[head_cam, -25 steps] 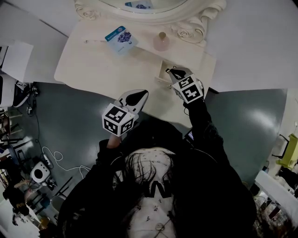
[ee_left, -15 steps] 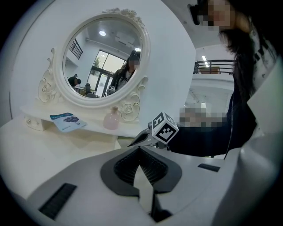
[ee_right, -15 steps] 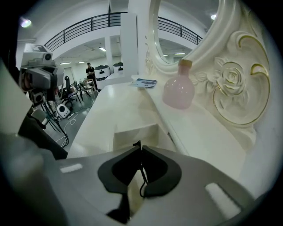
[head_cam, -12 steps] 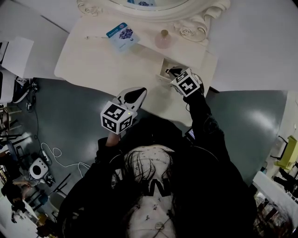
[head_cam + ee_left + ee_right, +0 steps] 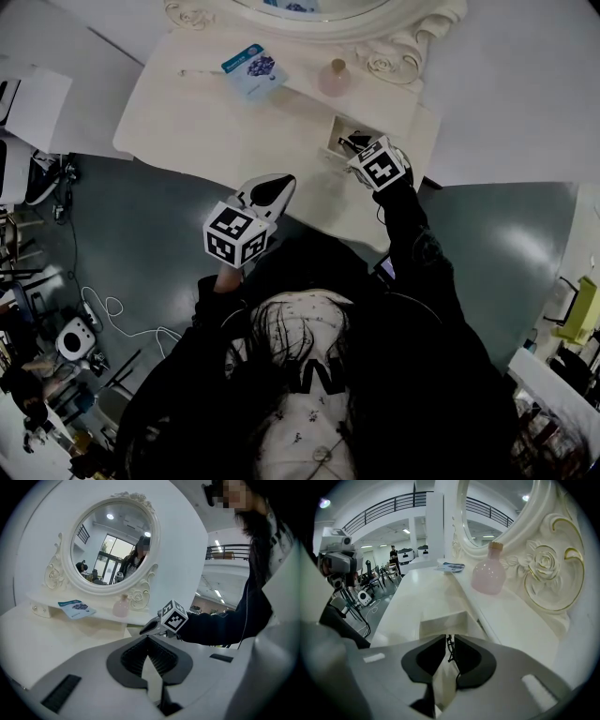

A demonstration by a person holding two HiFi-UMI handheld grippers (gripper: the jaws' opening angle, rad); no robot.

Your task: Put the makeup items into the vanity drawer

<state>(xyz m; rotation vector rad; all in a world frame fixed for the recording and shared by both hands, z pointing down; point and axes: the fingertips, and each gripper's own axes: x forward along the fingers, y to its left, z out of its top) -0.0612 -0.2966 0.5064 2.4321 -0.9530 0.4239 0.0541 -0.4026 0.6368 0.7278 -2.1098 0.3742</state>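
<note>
Pink bottle (image 5: pixel 334 78), blue packet (image 5: pixel 253 68), one each, at the back edge of the worktop (image 5: pixel 187 122); my right gripper (image 5: pixel 450 638) fingers pinch one thin dark item (image 5: pixel 450 649), left gripper (image 5: pixel 147 637) clenched empty.

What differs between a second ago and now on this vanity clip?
The right tool has edged slightly forward and left, so its tip now sits over the open drawer. It stays shut on a thin dark item, and nothing was let go or newly taken. The left tool, shut and empty, the blue sachet and the pink bottle stayed put.
</note>
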